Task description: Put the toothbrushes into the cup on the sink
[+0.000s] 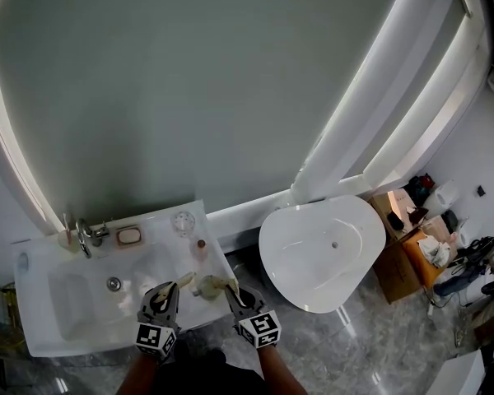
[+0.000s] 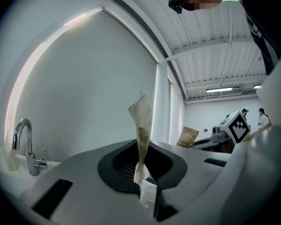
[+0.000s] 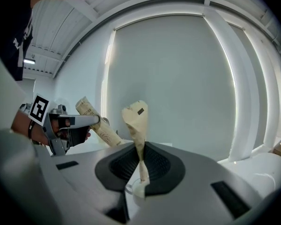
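Note:
A tan paper toothbrush packet (image 1: 204, 285) hangs over the sink's right front corner, stretched between my two grippers. My left gripper (image 1: 174, 287) is shut on one end; in the left gripper view a crumpled strip of the paper (image 2: 142, 125) stands up from the closed jaws. My right gripper (image 1: 230, 290) is shut on the other end, and its view shows a twisted paper tip (image 3: 136, 123) pinched in the jaws. The right gripper view also shows the left gripper (image 3: 68, 126) with the printed packet (image 3: 97, 124). A clear cup (image 1: 184, 222) stands on the sink's back rim, apart from both grippers.
The white sink (image 1: 41, 319) has a chrome faucet (image 1: 84, 237), a soap dish (image 1: 129, 236) and a small brown bottle (image 1: 201, 245) along its back. A white toilet (image 1: 321, 253) stands to the right. Boxes and clutter (image 1: 420, 237) lie at the far right.

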